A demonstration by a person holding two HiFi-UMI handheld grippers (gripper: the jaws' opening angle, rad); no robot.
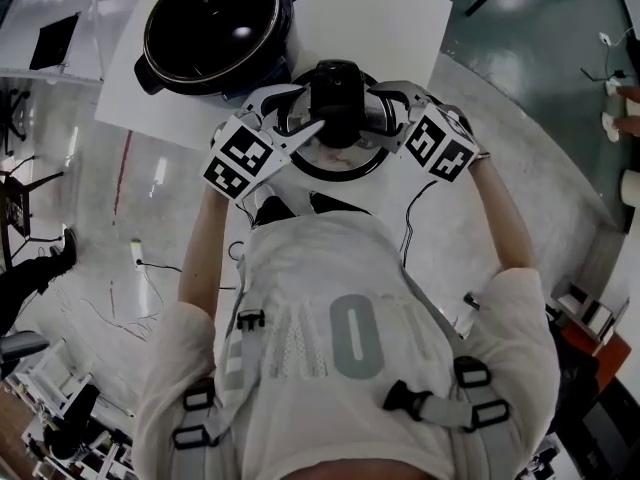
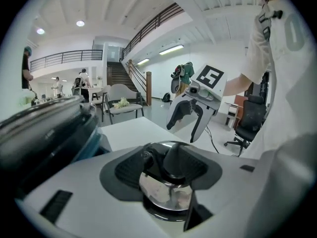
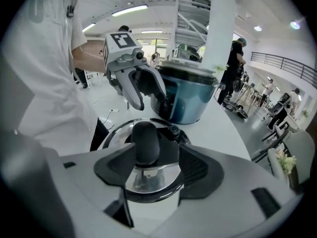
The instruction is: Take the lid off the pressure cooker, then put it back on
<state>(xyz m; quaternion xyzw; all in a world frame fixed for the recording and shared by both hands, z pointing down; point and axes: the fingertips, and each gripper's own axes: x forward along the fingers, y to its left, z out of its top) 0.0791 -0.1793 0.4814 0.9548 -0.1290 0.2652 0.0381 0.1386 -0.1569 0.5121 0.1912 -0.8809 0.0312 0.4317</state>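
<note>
At the far left the open pressure cooker pot (image 1: 210,28) stands on the white table (image 1: 390,28). Its base is out of sight from the head view, and the left gripper view cuts it off at the frame edge. My left gripper (image 1: 290,120) is clenched on the lid (image 1: 340,156), its pads covering that side of the rim. The lid sits off the pot, just beside it at the table's near edge, but I cannot tell whether it clears the tabletop. My right gripper (image 1: 386,116) grips the opposite side, pads against the black handle piece and hiding the rim there. Bare table lies right of the pot, with open grey floor (image 1: 520,88) beyond the edge.
</note>
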